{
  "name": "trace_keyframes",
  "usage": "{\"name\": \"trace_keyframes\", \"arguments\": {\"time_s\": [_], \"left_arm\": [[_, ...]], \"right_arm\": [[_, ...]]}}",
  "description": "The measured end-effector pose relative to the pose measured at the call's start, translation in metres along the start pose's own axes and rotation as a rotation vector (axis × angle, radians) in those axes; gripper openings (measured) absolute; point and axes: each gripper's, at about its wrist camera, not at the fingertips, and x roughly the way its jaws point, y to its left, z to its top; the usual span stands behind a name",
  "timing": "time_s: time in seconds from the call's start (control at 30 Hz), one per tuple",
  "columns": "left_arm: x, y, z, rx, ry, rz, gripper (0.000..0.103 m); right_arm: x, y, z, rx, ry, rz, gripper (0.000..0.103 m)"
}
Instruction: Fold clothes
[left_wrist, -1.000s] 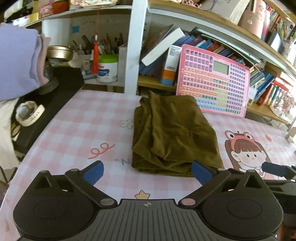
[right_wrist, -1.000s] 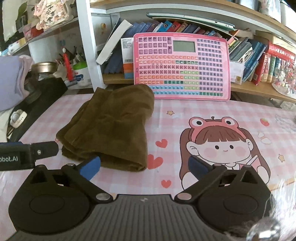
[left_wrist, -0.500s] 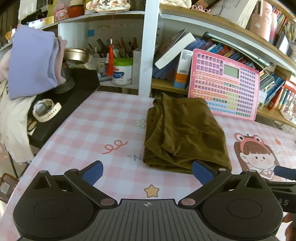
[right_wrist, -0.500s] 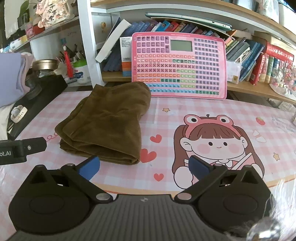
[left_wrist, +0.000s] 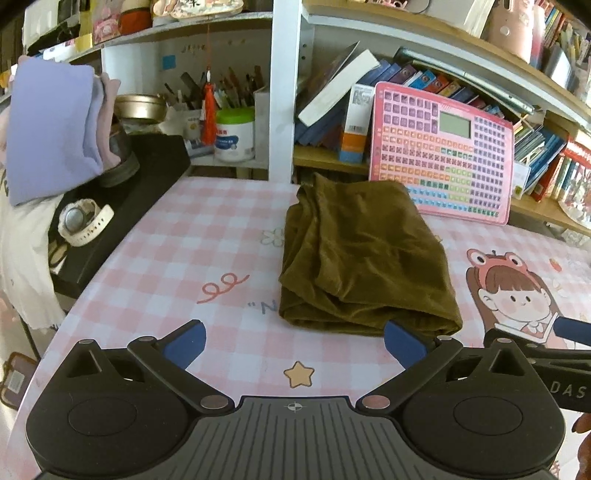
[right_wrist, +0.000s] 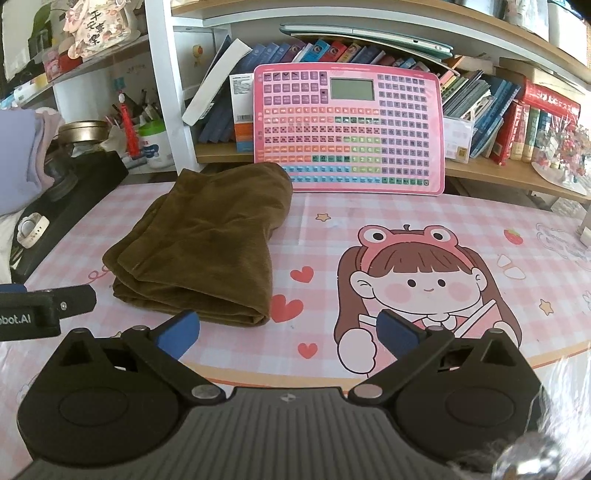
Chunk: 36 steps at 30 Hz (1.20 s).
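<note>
My left tongs (left_wrist: 294, 339) spread wide and empty, my right tongs (right_wrist: 289, 331) likewise, folded brown garment (left_wrist: 364, 258) flat on the pink checked tabletop (left_wrist: 207, 251), just ahead of both tongs, untouched

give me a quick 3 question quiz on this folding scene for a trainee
1. True or false: the left tongs are shut on the brown garment.
2. Multiple choice: what stands directly behind the garment, leaning on the shelf? A) a pink keypad board B) a laptop C) a mirror
3. Fill in: the garment lies folded on a pink checked ____.

Key:
1. False. Both the left and right tongs are open and hold nothing; the garment lies apart from them on the mat.
2. A
3. mat
</note>
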Motion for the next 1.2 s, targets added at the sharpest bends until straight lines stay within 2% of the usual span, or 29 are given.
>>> {"name": "trace_keyframes", "arguments": {"time_s": [1.2], "left_arm": [[0.0, 0.0026, -0.0085, -0.012, 0.053, 0.004, 0.103]], "right_arm": [[0.0022, 0.0077, -0.0066, -0.014, 0.033, 0.01, 0.103]]}}
